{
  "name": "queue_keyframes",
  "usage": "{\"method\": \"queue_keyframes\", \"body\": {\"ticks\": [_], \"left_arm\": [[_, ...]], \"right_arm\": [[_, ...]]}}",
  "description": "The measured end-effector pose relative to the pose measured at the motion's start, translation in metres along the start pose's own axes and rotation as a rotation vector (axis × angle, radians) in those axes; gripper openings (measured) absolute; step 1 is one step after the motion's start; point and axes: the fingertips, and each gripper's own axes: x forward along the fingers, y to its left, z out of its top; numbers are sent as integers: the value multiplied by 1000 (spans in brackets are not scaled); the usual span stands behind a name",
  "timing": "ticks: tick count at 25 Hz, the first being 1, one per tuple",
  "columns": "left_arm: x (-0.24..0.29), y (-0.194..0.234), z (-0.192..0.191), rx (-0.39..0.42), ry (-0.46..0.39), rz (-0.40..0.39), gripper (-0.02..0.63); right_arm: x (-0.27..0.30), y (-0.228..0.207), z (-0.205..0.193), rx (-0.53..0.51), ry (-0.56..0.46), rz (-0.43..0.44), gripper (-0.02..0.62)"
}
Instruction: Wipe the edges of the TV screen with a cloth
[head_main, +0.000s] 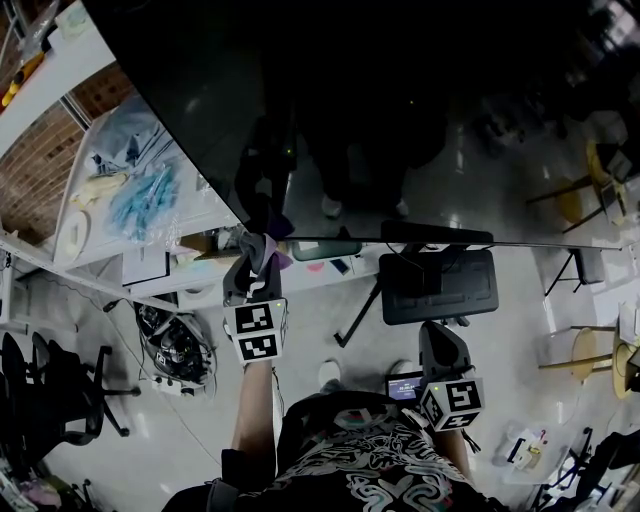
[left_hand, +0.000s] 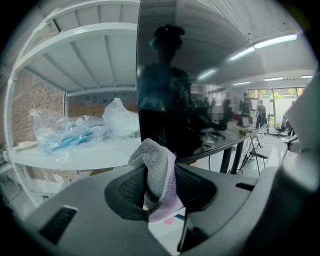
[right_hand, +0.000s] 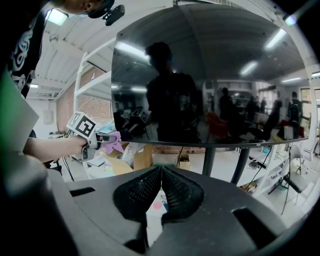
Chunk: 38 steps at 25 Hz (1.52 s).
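- TV screen (head_main: 400, 120): large, dark and glossy, standing upright, full of dim reflections.
- cloth (left_hand: 157, 172): grey with a lilac edge, bunched into a folded wad, pinched between the jaws of the left gripper (left_hand: 160, 189), rounded top poking out, right at the screen's lower left corner; contact unclear.

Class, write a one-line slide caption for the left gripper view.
Left gripper shut on a grey cloth, beside the lower left corner of the dark TV screen.

My shirt (head_main: 385, 468) is black with pale swirly lines. Above the shirt, my left gripper (head_main: 255, 248) and right gripper (head_main: 441, 338) are dark grey. Each has white sides with black squares.
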Motion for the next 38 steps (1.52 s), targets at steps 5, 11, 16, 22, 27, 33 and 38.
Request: {"method": "queue_keyframes", "body": {"ticks": [5,11,16,22,27,33,38], "left_arm": [[0,-5,2,4,0,-17,150],[0,-14,5,13,-8,-45,146],[2,-19,6,14,-12,-65,144],[4,-44,10,48,-19,-124,144],[7,-53,11,56,-16,-143,144],[8,-59,12,51,-12,-158,144],[9,-63,14,56,-16,-174,144]], "right_arm": [[-2,0,-4,8,5,-3,29],[-4,1,-3,20,-1,-13,29],[-2,3,-6,19,8,-17,29],[-4,4,-6,22,8,-25,29],[-7,-3,-11,37,13,-44,29],[-9,-7,-11,46,8,-60,29],[-13,-10,-13,60,12,-83,29]]}}
